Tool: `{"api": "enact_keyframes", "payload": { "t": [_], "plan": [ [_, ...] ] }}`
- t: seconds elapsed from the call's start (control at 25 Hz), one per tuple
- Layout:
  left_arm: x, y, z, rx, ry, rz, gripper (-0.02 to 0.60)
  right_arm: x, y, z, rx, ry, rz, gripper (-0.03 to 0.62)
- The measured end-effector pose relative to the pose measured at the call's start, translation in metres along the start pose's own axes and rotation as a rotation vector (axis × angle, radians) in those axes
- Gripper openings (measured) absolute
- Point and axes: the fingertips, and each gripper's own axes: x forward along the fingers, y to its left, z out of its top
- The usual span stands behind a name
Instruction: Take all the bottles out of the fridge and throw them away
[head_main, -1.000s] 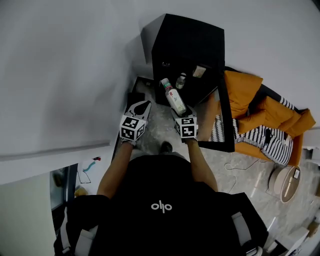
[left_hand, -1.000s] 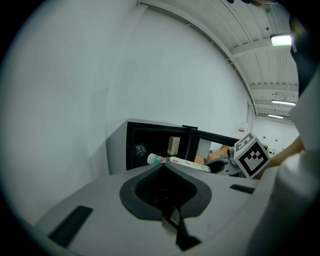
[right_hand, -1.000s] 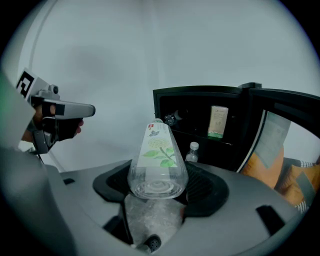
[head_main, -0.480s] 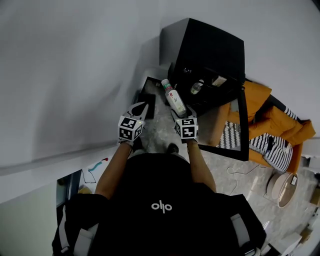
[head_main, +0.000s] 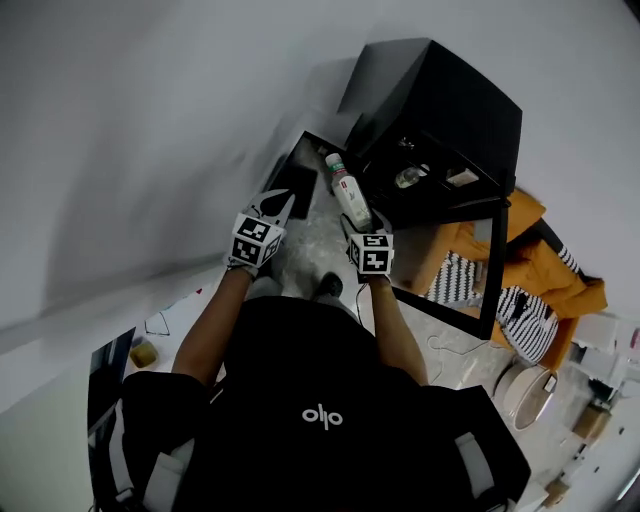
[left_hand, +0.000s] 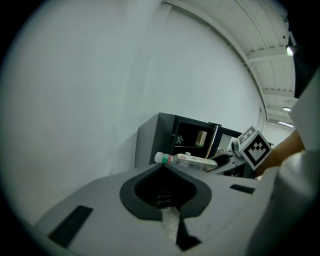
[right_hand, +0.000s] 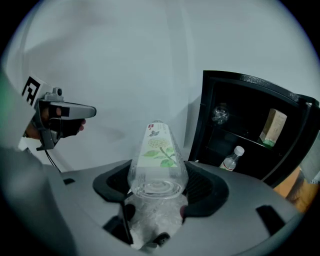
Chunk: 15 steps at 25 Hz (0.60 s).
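One bottle (head_main: 350, 195) is seen in the head view clamped in the right gripper (head_main: 362, 225) just outside the open fridge (head_main: 450, 100); carrying it to a bin is judged the step in hand, and one must next be reached. In the left gripper view the left gripper (left_hand: 162, 170) is shown shut and empty. In the right gripper view the base is pinched between the jaws, and another bottle (right_hand: 231, 159) stands inside the fridge.

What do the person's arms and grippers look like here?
The left gripper and right gripper are light grey with dark-lined jaws, each carrying a white cube of black square markers. The black top bears a white logo; forearms uncovered.
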Motion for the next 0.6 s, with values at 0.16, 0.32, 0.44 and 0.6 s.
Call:
{"api": "enact_keyframes", "payload": {
  "t": [0.16, 0.32, 0.44, 0.6],
  "plan": [
    [-0.002, 0.019, -0.013, -0.013, 0.013, 0.011, 0.006, 0.026, 0.008, 0.002, -0.018, 0.026, 0.022, 0.311],
    [0.007, 0.037, -0.04, -0.033, 0.046, 0.023, 0.006, 0.066, 0.009, -0.006, -0.019, 0.05, 0.029, 0.311],
    [0.019, 0.056, -0.063, -0.053, 0.069, 0.028, 0.006, 0.102, 0.014, -0.022, -0.014, 0.076, 0.036, 0.311],
    [0.049, 0.079, -0.093, -0.075, 0.083, 0.021, 0.006, 0.154, 0.015, -0.045, -0.011, 0.102, 0.033, 0.311]
  ]
}}
